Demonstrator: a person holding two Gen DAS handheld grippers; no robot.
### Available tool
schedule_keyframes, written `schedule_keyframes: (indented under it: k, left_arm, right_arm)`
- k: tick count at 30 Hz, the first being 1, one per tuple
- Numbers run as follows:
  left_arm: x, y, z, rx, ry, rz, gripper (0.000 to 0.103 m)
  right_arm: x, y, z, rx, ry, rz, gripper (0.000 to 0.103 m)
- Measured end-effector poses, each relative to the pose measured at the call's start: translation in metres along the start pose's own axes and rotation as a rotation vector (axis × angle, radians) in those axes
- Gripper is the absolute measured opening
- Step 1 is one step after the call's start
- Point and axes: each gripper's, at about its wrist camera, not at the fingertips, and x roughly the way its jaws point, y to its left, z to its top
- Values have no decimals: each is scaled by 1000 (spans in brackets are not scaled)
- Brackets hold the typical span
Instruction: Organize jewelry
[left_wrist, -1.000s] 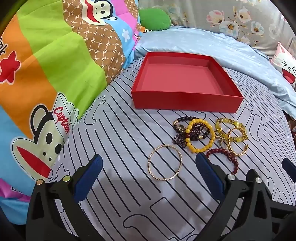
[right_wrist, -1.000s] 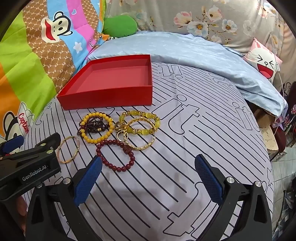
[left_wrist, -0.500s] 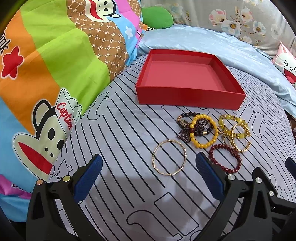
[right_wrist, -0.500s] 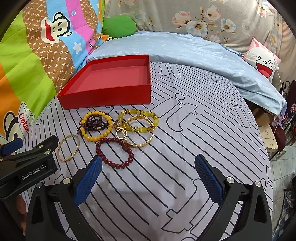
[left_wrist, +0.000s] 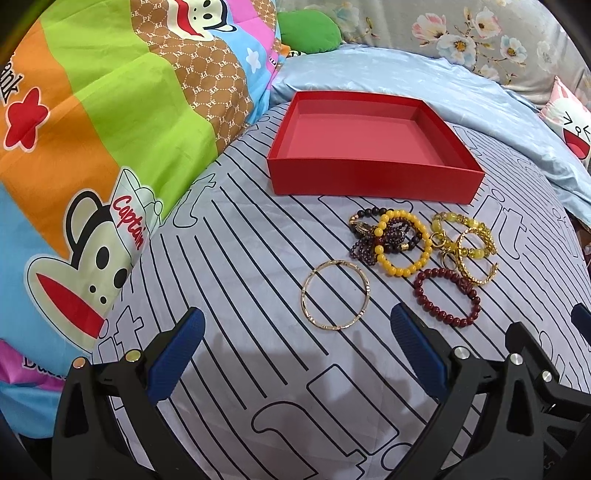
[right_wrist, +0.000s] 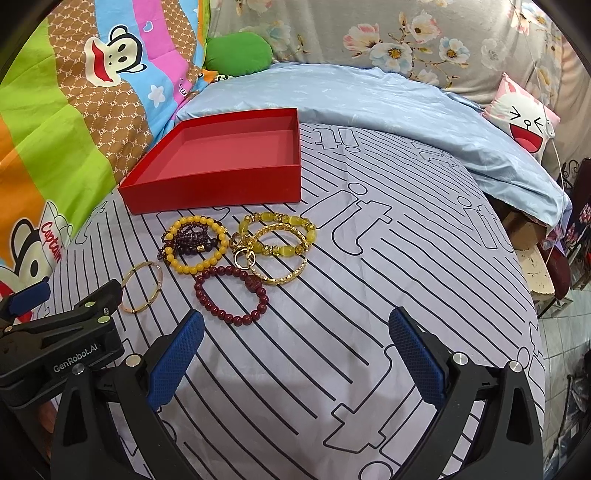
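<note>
While both grippers hover with jaws wide and holding nothing, the gold bangle (left_wrist: 335, 294) lies just ahead of the left gripper (left_wrist: 295, 354), between its 2 fingers. Beyond the right gripper (right_wrist: 295, 354), nearer its left finger, sit the red beads (right_wrist: 232, 294), with the box (right_wrist: 221, 166) farther ahead.

Ahead of the blue-padded fingers (left_wrist: 177, 354), a red box (left_wrist: 369, 181) is sitting on grey sheet (left_wrist: 236, 258) showing black stripes. Nearer are lying a gold bangle (left_wrist: 335, 294), yellow beads (left_wrist: 400, 243), maroon beads (right_wrist: 232, 291) and purple beads (right_wrist: 190, 240).
</note>
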Motion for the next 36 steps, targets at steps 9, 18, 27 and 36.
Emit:
schedule_keyframes:
  k: [9, 18, 27, 36]
  left_arm:
    - [1, 3, -1, -1, 1, 1, 96]
    - [-1, 1, -3, 3, 5, 0, 96]
    - [0, 1, -2, 3, 9, 2, 96]
    - [1, 2, -1, 2, 12, 1, 96]
  right_arm:
    - [0, 0, -1, 1, -1, 0, 97]
    - [-1, 0, -3, 2, 0, 0, 97]
    - [-1, 1, -4, 0, 1, -1, 97]
    - [0, 0, -4, 0, 3, 3, 97]
